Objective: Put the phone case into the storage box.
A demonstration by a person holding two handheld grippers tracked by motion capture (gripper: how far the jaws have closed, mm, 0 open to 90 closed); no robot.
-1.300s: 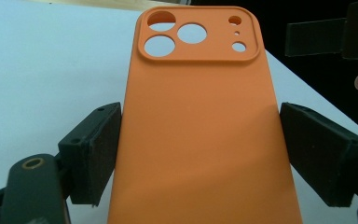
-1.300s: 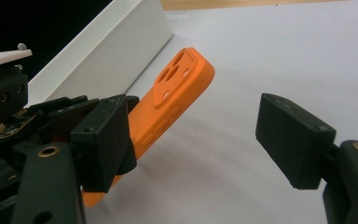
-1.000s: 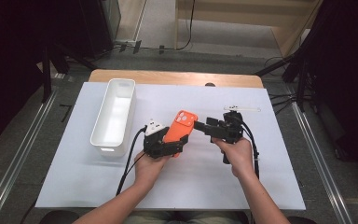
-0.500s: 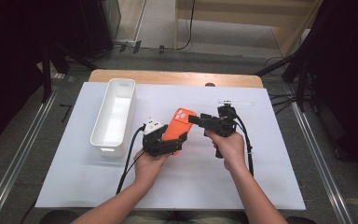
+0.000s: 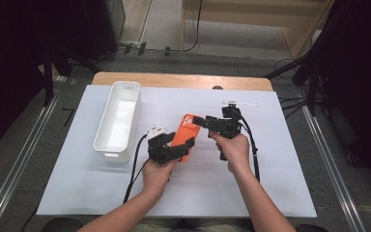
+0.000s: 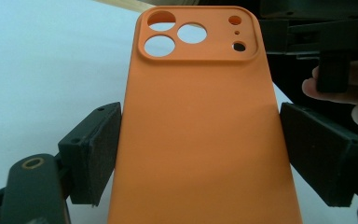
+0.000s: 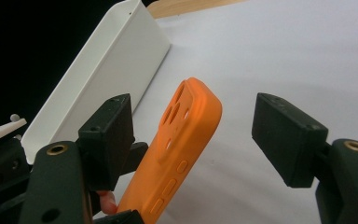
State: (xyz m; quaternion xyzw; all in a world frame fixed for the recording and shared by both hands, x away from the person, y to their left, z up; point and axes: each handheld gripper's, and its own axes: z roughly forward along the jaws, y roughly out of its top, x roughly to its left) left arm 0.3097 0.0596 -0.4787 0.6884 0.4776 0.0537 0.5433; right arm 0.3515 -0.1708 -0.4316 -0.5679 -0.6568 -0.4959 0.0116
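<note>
Starting at the far left of the high view, a white bin [image 5: 118, 121] sits lengthwise on the white table cover [image 5: 77, 183], its long side running away from the person. In the right gripper view that same bin [image 7: 98, 70] stands behind the action, well apart from everything else.

Next along, the left gripper [image 5: 174, 147] is up off the table with the orange phone case [image 5: 186, 135] clamped in it. The left gripper view makes it plain: the case [image 6: 200, 130] fills the middle, camera cutouts at the far end, back face towards the lens, and the two black jaws press on its long edges, one on each side. That's a firm pinch on the lower half of the case, which tilts up and away from the left hand [image 5: 157, 176].

Moving right, the right gripper [image 5: 200, 121] comes in level from the right hand [image 5: 232, 150], pointing leftwards at the top end of the case. From its own camera, the case [image 7: 177, 154] rises between its jaws, side buttons showing, but the jaws stand spread wide with clear gaps on both sides, touching nothing.

Far right, near the back of the cover, a small white stick-like object [image 5: 241, 103] lies on the table, too small to identify.
</note>
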